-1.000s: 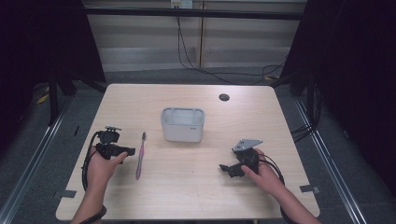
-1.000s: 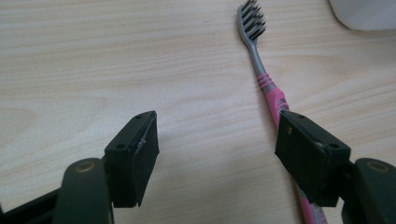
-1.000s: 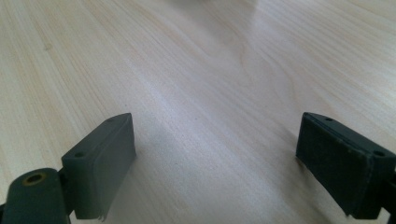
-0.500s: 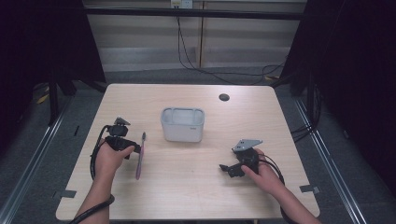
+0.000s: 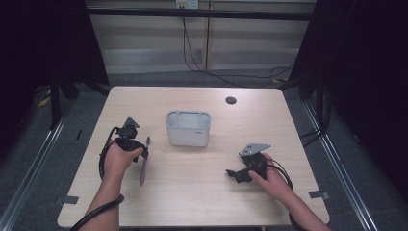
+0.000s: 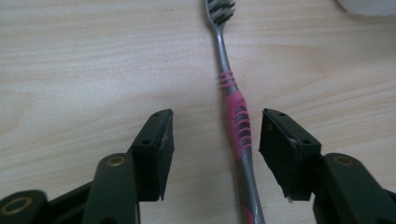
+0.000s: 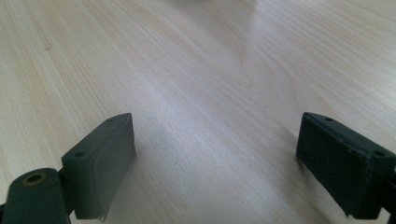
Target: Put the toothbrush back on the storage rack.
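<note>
A toothbrush [image 5: 142, 174] with a grey and pink handle lies on the wooden table [image 5: 202, 192], left of centre, with its bristles pointing away from the person. My left gripper [image 5: 143, 153] is over the handle. In the left gripper view the pink grip of the toothbrush [image 6: 238, 121] lies between the two jaws of the left gripper [image 6: 215, 116], nearer the right one. The jaws have just been closing, and the pads stand apart from the handle. My right gripper [image 5: 232, 173] rests low at the right of the table. In its own view the right gripper [image 7: 215, 121] is wide open over bare wood.
A pale rectangular tub [image 5: 188, 129] stands at the table's centre, and its corner [image 6: 369, 3] shows in the left gripper view. A small black round spot [image 5: 231, 100] sits near the far edge. Cables trail from both grippers toward the person.
My left hand has moved right across the table, from beside the toothbrush to over its handle. The right hand and gripper have stayed in place.
</note>
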Motion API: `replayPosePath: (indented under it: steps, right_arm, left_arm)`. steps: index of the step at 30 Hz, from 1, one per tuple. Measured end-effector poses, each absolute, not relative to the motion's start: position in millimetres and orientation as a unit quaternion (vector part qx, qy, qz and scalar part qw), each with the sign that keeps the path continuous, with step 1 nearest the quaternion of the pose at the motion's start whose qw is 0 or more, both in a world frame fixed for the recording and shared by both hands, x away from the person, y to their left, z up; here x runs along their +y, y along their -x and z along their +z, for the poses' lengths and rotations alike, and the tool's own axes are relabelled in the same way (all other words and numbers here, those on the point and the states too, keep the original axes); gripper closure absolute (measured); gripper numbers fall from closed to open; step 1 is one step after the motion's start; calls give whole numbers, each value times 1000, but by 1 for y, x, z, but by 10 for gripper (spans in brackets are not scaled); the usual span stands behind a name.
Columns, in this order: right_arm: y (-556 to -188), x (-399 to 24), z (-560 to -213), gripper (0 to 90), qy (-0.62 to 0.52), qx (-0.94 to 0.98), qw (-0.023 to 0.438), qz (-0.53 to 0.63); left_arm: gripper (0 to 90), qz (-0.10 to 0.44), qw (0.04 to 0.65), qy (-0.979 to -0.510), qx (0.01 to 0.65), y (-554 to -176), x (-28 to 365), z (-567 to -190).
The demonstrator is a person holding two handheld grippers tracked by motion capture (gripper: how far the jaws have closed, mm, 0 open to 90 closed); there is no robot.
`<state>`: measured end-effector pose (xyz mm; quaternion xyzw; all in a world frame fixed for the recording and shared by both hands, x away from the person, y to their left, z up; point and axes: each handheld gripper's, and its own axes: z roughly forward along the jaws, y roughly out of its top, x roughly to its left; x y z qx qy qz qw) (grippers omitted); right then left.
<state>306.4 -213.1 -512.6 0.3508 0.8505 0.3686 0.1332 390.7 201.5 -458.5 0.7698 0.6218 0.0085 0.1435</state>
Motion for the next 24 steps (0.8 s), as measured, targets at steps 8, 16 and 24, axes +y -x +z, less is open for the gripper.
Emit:
replayPosePath:
  steps: [8,16,24]
  right_arm:
    - [-306,-213,-513,111,-351,851,133,369]
    - [-306,-213,-513,111,-351,851,133,368]
    - [-306,-213,-513,111,-351,851,133,369]
  left_arm:
    - [567,1,123,-769,627,-394,192,-461]
    - [627,-4,113,-768,630,-398,182,-463]
    - [667,13,90,-769,633,-400,174,-467]
